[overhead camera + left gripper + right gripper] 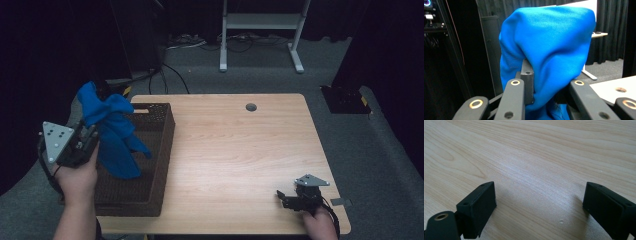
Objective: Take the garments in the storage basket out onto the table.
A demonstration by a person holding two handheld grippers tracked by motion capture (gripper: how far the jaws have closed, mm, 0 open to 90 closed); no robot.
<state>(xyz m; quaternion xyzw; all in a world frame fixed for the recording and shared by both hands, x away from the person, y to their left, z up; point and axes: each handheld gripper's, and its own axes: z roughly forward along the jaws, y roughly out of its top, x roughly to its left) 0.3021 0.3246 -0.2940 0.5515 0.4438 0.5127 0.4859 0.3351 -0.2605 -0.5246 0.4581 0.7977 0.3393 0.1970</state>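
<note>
A bright blue cloth hangs over the dark woven basket at the table's left side. My left gripper is shut on the cloth and holds it raised above the basket's left edge. In the left gripper view the blue cloth bulges up between the two black jaws, and its lower part is hidden behind them. My right gripper rests low on the wooden table near the front right corner. In the right gripper view its gripper stands open over bare wood.
A round grommet hole sits near the table's far edge. Beyond the table a white metal stand and cables lie on the grey carpet. A dark flat object lies on the floor at the right.
</note>
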